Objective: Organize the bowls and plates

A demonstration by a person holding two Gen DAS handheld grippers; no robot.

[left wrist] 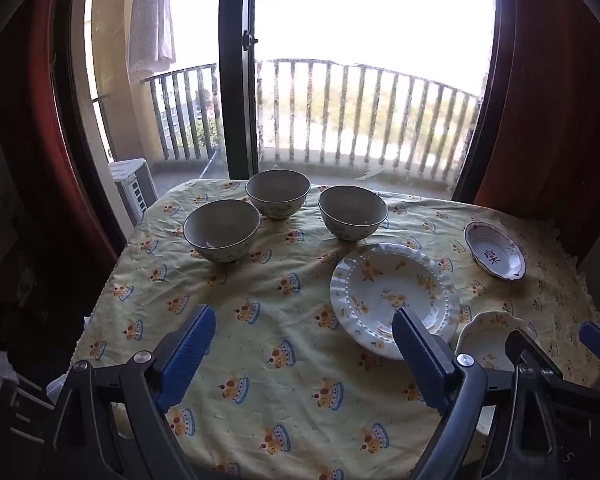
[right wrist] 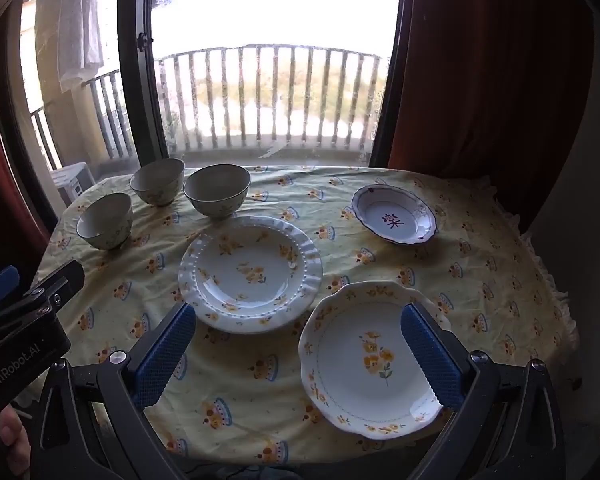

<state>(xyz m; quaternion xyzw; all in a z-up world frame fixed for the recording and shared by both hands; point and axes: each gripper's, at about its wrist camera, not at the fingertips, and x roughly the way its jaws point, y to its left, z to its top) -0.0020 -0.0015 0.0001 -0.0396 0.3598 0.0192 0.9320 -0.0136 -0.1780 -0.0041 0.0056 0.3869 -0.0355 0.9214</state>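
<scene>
Three pale bowls stand apart at the far left of the table: one [left wrist: 221,230], one [left wrist: 277,193], one [left wrist: 352,212]; they show in the right wrist view too [right wrist: 105,221] [right wrist: 157,181] [right wrist: 217,190]. A ribbed floral plate [left wrist: 392,294] [right wrist: 250,273] lies mid-table. A scalloped floral plate [right wrist: 366,358] [left wrist: 485,334] lies near the front right. A small blue-rimmed dish with a red character [left wrist: 495,250] [right wrist: 394,214] sits far right. My left gripper [left wrist: 304,356] is open and empty above the cloth. My right gripper [right wrist: 298,356] is open and empty, hovering above the scalloped plate's left side.
The table has a yellow patterned cloth [left wrist: 284,360]. Behind it are a glass balcony door with a dark frame [left wrist: 238,80] and red curtains [right wrist: 480,80]. The left gripper's body [right wrist: 24,320] shows at the left of the right wrist view.
</scene>
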